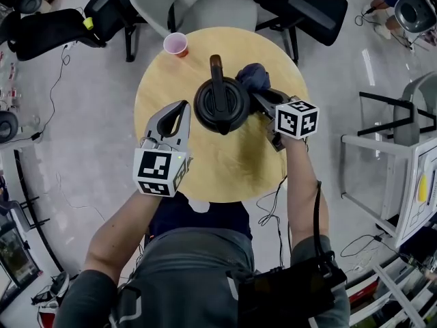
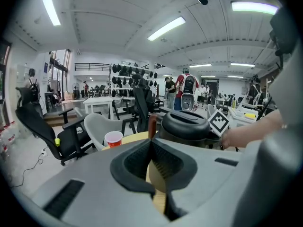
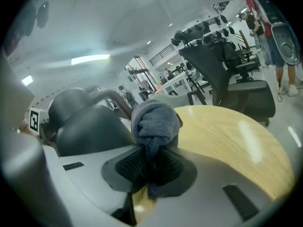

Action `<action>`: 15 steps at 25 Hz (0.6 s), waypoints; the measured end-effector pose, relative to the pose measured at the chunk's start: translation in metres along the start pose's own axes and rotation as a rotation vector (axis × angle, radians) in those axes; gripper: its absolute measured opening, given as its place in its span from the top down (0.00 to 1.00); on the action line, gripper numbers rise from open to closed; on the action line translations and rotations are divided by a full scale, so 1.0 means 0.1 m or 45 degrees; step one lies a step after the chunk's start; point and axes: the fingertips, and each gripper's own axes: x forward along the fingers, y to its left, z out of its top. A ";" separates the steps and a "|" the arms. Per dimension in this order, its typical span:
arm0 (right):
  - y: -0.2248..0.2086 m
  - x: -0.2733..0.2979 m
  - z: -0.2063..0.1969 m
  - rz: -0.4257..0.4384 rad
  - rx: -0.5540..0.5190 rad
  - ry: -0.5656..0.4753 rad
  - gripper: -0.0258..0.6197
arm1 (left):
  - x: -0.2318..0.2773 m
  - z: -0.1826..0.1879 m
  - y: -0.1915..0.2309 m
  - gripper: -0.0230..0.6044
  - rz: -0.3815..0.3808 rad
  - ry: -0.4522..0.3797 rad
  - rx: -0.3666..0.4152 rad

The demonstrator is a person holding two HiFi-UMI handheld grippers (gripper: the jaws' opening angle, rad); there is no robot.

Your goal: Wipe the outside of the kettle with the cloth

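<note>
A black kettle (image 1: 220, 104) with a dark lid and a brown-topped handle stands mid-way on the round wooden table (image 1: 225, 173). My right gripper (image 1: 263, 96) is shut on a bunched blue-grey cloth (image 1: 252, 77), which rests against the kettle's far right side. In the right gripper view the cloth (image 3: 155, 119) bulges out above the right gripper (image 3: 151, 160), with the kettle (image 3: 90, 126) just to its left. My left gripper (image 1: 183, 108) sits close by the kettle's left side, shut with nothing in it. In the left gripper view the left gripper (image 2: 151, 143) points at the kettle (image 2: 187, 124).
A red cup (image 1: 176, 44) stands at the table's far left edge. Office chairs (image 1: 205, 2) crowd the far side of the table. A white shelf unit (image 1: 410, 162) is to the right, and cables (image 1: 54, 80) lie on the floor at left.
</note>
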 end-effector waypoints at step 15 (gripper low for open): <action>0.96 -0.37 1.31 0.323 -0.119 -0.199 0.83 | -0.22 0.58 -0.04 0.95 -0.029 -0.084 0.033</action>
